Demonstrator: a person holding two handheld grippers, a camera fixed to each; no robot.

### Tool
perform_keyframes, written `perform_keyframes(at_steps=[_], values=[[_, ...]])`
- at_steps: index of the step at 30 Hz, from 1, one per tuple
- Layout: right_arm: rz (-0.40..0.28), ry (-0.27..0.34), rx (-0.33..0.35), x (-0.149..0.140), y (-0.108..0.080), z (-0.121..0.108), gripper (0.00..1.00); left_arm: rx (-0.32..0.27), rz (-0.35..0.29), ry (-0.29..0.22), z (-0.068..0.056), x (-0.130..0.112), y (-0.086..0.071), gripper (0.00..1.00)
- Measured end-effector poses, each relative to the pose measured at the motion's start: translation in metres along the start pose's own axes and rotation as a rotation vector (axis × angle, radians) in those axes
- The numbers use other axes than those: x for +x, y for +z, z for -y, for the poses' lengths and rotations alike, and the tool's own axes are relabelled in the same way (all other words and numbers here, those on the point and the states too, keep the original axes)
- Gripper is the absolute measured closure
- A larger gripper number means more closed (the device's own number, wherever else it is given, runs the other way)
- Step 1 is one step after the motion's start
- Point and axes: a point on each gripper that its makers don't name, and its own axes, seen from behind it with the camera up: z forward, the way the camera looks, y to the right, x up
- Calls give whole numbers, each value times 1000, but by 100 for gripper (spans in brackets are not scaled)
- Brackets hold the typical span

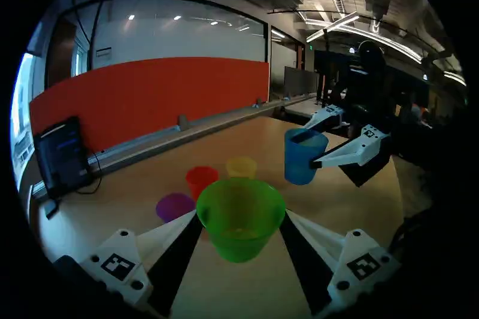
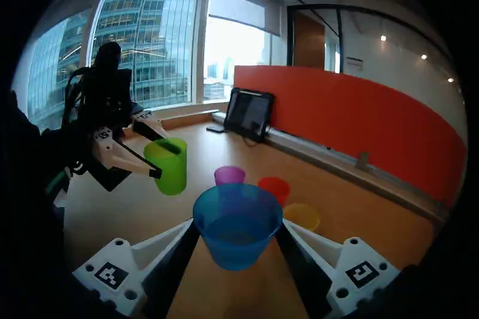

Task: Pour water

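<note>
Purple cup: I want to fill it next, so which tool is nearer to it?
Left. The left tool, holding the green cup, is right by the purple cup. The right tool, holding the blue cup, sits farther off, closer to the yellow cup.

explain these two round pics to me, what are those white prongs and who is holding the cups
No robot here: a person holds a two-finger claw in each hand, and each claw carries a wide-angle camera looking along its fingers. The white prongs with square markers are those fingers. The left gripper view rides on the left claw, which grips a green cup. The right gripper view rides on the right claw, which grips a blue cup. Each view also catches the other claw farther off. Both cups are held above a wooden table, where a purple cup, a red cup and a yellow cup stand.
</note>
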Motion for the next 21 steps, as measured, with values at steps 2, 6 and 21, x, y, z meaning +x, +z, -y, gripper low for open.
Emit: perform_keyframes(at_steps=[2,6,21], values=[[-26,-5,-2,12,-2,2,10,4,-25,-3,-1,8,-3,13],[-72,-8,-5,32,-7,3,10,3,-72,-11,-4,23,-9,13],[-213,2,-19,89,-20,5,10,-2,-220,-14,-14,75,-31,13]])
